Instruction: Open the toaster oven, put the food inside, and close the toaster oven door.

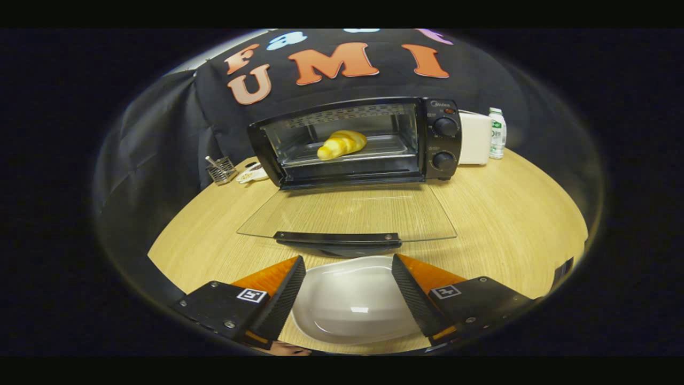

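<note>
The food, a croissant [342, 144], is seen lying on the rack inside the toaster oven [355, 141], and the glass door [347, 214] is dropped flat toward the near side, its dark handle [336, 238] at the near edge; the step in hand is therefore judged to be the last one, closing the door. The gripper [348, 291] is held just short of that handle, its fingers spread wide and gripping nothing, with an empty white plate [350, 305] seen between them on the worktop [507, 214]. For the next move, the fingers would need to be carried forward over the plate and brought under or around the handle, and the door swung up along its hinge arc until it seats against the oven front.

At the far left of the pale wood-grain worktop a small wire holder [220, 170] is set, with a small white item just to its right that cannot be made out; the oven is placed centrally; to its right a white appliance [474, 138] and a small bottle [497, 132] are stood; black cloth is hung behind.
</note>
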`<state>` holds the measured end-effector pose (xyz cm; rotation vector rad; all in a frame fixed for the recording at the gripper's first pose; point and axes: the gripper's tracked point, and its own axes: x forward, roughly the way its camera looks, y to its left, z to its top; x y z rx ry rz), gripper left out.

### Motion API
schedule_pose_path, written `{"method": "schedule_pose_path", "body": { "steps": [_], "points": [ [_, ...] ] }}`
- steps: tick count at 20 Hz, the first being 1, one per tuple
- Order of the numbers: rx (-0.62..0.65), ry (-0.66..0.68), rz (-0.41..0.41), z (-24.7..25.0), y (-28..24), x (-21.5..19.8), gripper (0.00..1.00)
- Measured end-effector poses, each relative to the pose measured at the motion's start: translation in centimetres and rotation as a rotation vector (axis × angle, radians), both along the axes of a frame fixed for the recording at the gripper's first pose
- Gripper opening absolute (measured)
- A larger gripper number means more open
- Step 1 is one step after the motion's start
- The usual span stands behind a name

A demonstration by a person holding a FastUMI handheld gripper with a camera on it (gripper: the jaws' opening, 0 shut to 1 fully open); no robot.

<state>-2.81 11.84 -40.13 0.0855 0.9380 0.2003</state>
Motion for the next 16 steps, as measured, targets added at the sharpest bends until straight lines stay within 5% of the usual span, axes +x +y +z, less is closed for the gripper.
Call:
{"method": "schedule_pose_path", "body": {
  "steps": [16],
  "points": [
    [-0.069,-0.191,0.024,8.1,1.4,6.4,0.90]
  ]
}}
